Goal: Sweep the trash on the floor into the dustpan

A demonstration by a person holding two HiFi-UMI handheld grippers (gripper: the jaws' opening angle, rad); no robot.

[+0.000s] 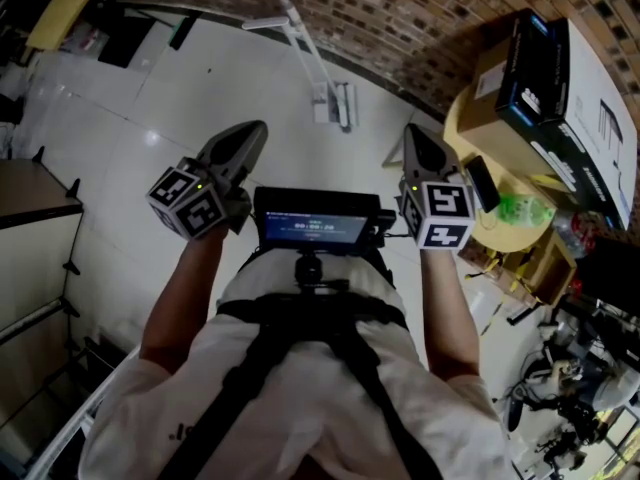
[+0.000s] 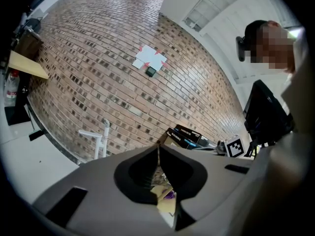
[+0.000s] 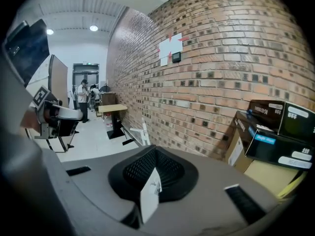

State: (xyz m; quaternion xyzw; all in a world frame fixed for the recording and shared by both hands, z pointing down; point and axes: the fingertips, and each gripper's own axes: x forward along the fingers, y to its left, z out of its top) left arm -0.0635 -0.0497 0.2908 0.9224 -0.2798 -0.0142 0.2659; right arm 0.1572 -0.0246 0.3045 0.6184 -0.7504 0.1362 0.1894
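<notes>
Holding nothing, the left gripper (image 1: 250, 136) and the right gripper (image 1: 415, 140) both have their jaws fully together. Ahead of both tips, by the brick wall (image 1: 400, 18), stands a white long-handled tool (image 1: 310, 60), perhaps the dustpan set. Its long axis is upright, with the handle pointing up. No trash shows. This fits both before taking it and after putting it back. Any grasp should close across the thin handle.

The head view looks steeply down over the person's chest (image 1: 300, 368) onto the floor (image 1: 150, 118). Both gripper views face the brick wall (image 2: 98, 73) from nearby, sharing the boxes (image 2: 184, 134).
</notes>
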